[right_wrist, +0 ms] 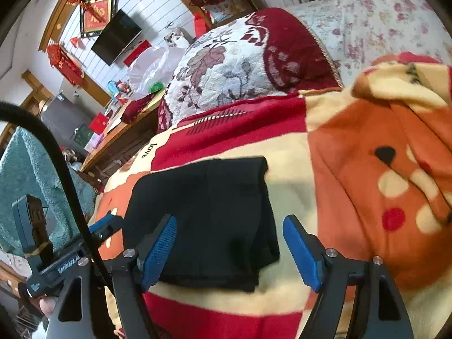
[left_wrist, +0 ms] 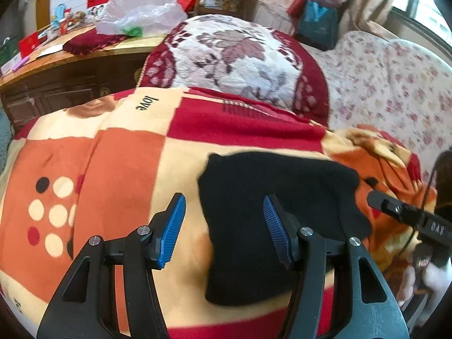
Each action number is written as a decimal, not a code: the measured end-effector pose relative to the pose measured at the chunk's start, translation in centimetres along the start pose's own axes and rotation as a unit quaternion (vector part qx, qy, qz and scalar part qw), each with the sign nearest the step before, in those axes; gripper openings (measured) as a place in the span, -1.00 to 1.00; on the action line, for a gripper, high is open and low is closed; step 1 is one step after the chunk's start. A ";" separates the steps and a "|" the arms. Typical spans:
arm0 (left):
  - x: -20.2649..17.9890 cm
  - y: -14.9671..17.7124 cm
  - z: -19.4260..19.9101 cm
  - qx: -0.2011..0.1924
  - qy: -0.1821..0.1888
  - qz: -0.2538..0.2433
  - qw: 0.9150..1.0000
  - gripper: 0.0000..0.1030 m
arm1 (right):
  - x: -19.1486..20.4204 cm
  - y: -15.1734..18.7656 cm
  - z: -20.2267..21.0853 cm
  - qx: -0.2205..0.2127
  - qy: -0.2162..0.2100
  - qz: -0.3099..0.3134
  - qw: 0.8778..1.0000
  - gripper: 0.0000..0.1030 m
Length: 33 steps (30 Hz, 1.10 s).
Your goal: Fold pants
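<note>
Left gripper (left_wrist: 224, 226) is hovering with jaws apart, gripping nothing. Folded black pants (left_wrist: 271, 214) are lying flat on the blanket (left_wrist: 118, 163). Right gripper's finger (left_wrist: 395, 207) is showing beside the pants.

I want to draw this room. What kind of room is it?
Probably a bedroom at home. There's a bed with a checked blanket, a big flowery pillow, and a wooden dresser with a TV on the wall.
</note>
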State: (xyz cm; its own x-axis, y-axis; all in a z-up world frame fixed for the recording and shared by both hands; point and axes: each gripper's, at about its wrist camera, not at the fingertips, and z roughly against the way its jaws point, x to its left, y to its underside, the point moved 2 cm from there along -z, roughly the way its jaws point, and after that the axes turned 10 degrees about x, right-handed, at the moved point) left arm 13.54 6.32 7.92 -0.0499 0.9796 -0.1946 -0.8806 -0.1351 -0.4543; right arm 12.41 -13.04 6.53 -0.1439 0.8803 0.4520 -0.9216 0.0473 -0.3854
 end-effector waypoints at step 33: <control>-2.2 2.0 2.5 -0.038 -0.052 -0.027 0.998 0.11 | 2.1 2.3 0.9 -0.028 0.105 0.041 0.993 0.51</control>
State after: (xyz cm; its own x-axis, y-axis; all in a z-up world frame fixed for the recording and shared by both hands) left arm 10.71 4.22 9.59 -0.0555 0.9953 -0.0797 -0.8456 -0.0893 -0.5263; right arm 9.65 -11.46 7.31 -0.1350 0.9608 0.2422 -0.8874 -0.0086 -0.4609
